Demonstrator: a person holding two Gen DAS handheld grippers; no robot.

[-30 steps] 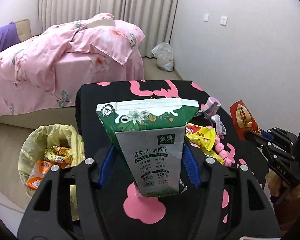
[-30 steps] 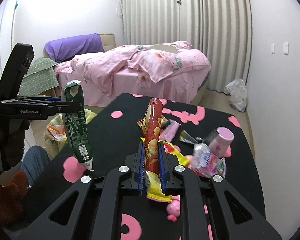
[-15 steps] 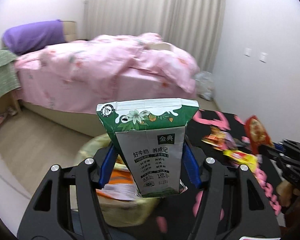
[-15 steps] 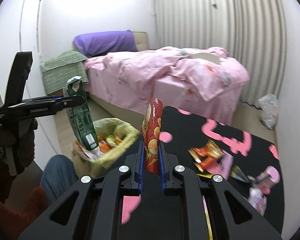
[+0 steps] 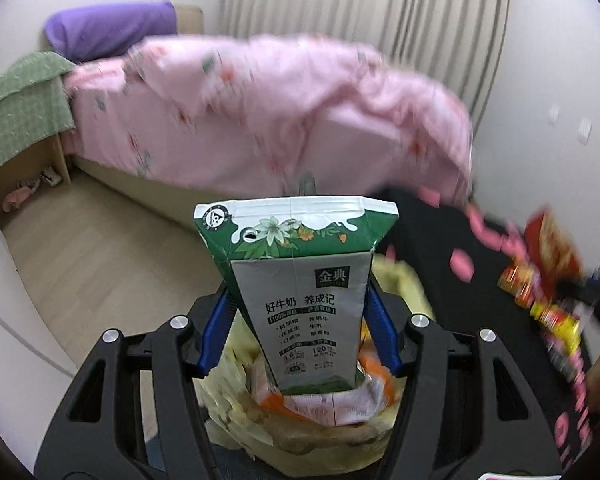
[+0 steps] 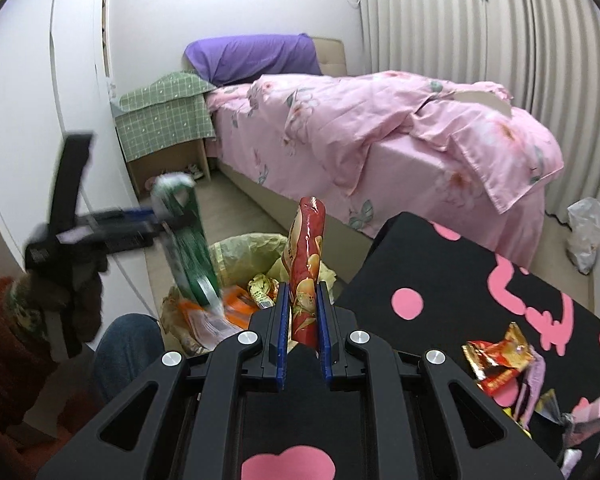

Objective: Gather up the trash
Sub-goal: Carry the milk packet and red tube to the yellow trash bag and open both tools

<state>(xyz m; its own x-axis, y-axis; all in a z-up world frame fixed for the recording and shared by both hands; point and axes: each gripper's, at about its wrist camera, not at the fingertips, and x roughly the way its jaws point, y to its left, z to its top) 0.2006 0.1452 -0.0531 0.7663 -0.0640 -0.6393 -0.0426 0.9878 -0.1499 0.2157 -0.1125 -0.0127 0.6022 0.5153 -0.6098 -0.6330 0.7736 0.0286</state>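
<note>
My left gripper [image 5: 298, 320] is shut on a green and white milk carton [image 5: 300, 292], which it holds upright right above the yellow-bagged trash bin [image 5: 404, 284]. The carton's lower end reaches into the bin's mouth among orange wrappers. In the right wrist view the same carton [image 6: 188, 248] hangs tilted in the left gripper [image 6: 168, 220] over the bin [image 6: 248, 248]. My right gripper [image 6: 303, 308] is shut on a tall red snack wrapper [image 6: 306, 248], beside the bin at the edge of the black table [image 6: 440, 280].
Loose wrappers [image 6: 500, 356] and a pink bottle [image 6: 592, 412] lie on the table's right side. A bed with a pink cover [image 6: 380, 128] stands behind the bin, with a nightstand under a green cloth [image 6: 164, 120]. A person's knee [image 6: 128, 344] is near the bin.
Both grippers have swung left from above the table to the bin, each keeping its item. The milk carton has sunk towards the bin's mouth.
</note>
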